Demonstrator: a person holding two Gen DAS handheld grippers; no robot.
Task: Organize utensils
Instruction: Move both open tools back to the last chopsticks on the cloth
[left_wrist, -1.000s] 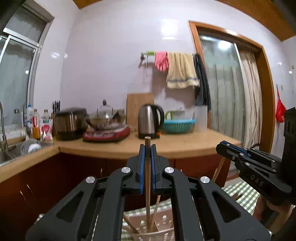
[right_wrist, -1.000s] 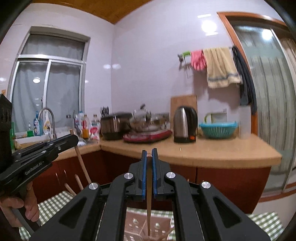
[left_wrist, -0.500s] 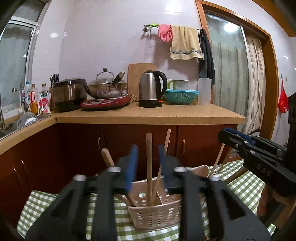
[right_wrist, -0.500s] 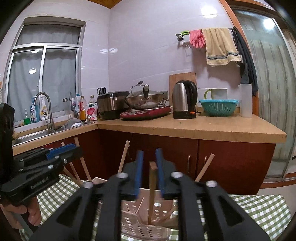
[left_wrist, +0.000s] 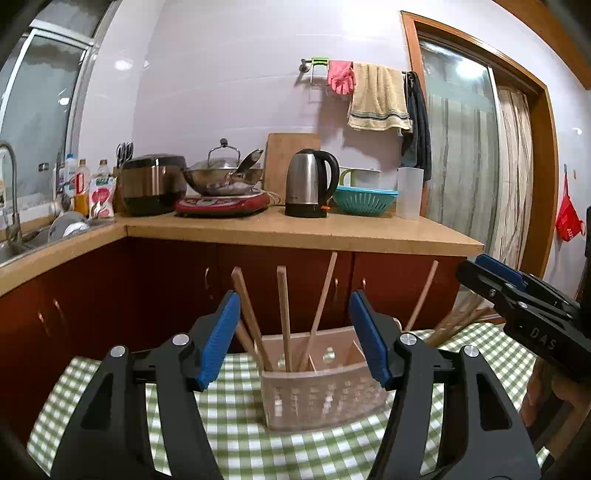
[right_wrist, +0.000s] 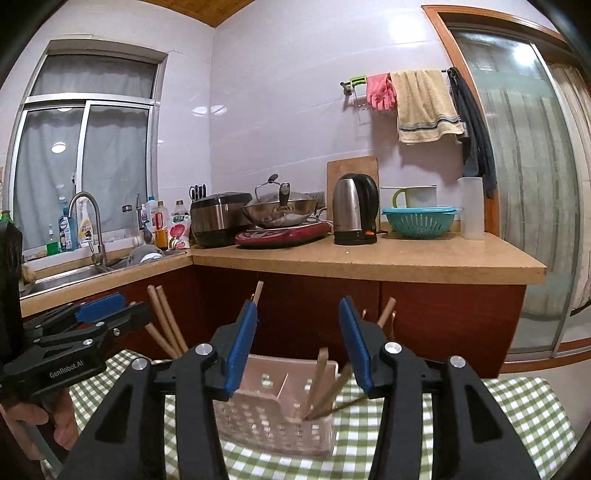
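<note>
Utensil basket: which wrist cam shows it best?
Left wrist: the basket sits centred between open jaws, with upright chopsticks clear. Right wrist shows the basket too, but the fingers hide its sides.

Both views are evenly lit by indoor ceiling light, whose round glare spots sit on the glossy wall tiles and reflect in the dark window. Fisheye bending curves the door frame and counter edge, with black vignette in the corners. The basket and chopsticks look softly blurred; the cabinets are shadowed.
</note>
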